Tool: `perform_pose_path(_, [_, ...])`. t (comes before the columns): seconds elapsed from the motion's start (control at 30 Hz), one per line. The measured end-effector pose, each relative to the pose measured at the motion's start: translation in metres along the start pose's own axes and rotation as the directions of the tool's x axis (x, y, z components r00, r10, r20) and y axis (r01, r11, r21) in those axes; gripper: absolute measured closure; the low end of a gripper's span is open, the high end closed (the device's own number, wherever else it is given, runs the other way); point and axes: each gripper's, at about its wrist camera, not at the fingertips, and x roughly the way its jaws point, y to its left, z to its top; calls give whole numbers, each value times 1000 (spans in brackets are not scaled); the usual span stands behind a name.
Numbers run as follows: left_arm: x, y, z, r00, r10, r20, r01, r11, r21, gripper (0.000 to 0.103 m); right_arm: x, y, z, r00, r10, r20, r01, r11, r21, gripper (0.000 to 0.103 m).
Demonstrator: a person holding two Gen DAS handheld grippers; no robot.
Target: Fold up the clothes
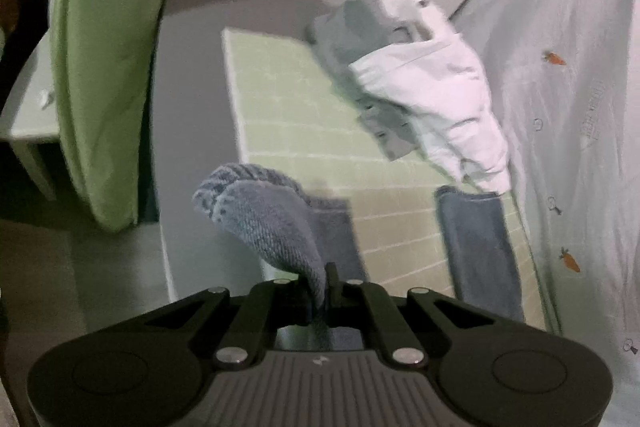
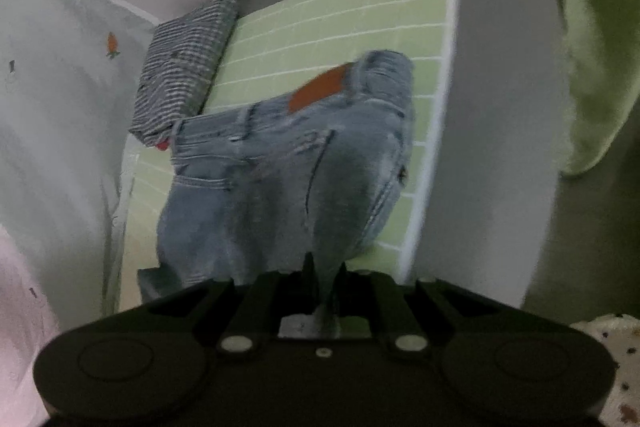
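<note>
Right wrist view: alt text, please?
The right gripper is shut on a fold of blue jeans, lifting them over a green grid mat. A folded striped garment lies at the mat's far left.

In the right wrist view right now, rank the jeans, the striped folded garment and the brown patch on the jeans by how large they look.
1. jeans, largest, though nearest the camera and hanging from the right gripper.
2. striped folded garment, lying farther back on the green mat.
3. brown patch, clearly smallest.

Both the left gripper point(image 1: 320, 277) and the right gripper point(image 2: 324, 269) are matte black, with ribbed housings, round silver pivot rivets and angular linkage arms.
</note>
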Motion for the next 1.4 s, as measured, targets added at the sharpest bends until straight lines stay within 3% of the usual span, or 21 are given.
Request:
perform_pose_path(0.27, [7, -61, 16, 997, -63, 37, 61, 997, 55, 98, 4, 48, 4, 995, 91, 33, -91, 996, 1, 95])
perform_pose_path(0.5, [58, -157, 35, 995, -97, 4, 95, 984, 149, 98, 42, 95, 17, 997, 69, 45, -69, 998, 4, 93])
perform_pose_path(0.63, [109, -220, 37, 994, -103, -29, 106, 973, 204, 98, 81, 132, 30, 1000, 21, 15, -21, 1000, -5, 87])
perform_pose_path(0.9, [239, -336, 22, 987, -106, -122, 135, 953, 271, 98, 176, 187, 59, 999, -35, -41, 41, 988, 147, 85])
perform_pose_path(0.93, [258, -348, 17, 984, -113, -135, 148, 948, 281, 98, 188, 192, 62, 998, -36, -44, 43, 985, 166, 83])
perform_pose_path(0.97, [273, -356, 13, 982, -110, -153, 151, 945, 291, 97, 199, 195, 65, 998, -30, -48, 38, 984, 175, 74])
perform_pose_path(1.03, [297, -367, 3, 978, -83, -193, 141, 940, 310, 90, 218, 202, 69, 999, -28, -45, 35, 986, 163, 61])
perform_pose_path(1.1, [313, -372, -5, 975, -64, -212, 133, 934, 331, 73, 220, 213, 67, 1000, -5, -11, 6, 994, 109, 44])
perform_pose_path(1.13, [309, -368, -6, 979, -68, -192, 132, 930, 344, 68, 218, 220, 65, 1000, 13, 4, -14, 998, 63, 31])
perform_pose_path(1.17, [305, -364, -8, 983, -72, -172, 130, 925, 356, 55, 212, 226, 62, 999, 37, 27, -37, 999, 1, 24])
perform_pose_path(1.2, [298, -357, -6, 987, -68, -147, 118, 924, 363, 39, 205, 233, 56, 997, 57, 59, -52, 996, -77, 21])
perform_pose_path(1.27, [279, -336, 1, 995, -47, -87, 76, 927, 369, 27, 189, 245, 40, 993, 41, 108, -12, 968, -252, 12])
perform_pose_path(1.4, [252, -290, 13, 999, 31, -21, -21, 931, 364, 22, 174, 245, 2, 993, -49, 111, 93, 896, -434, 11])
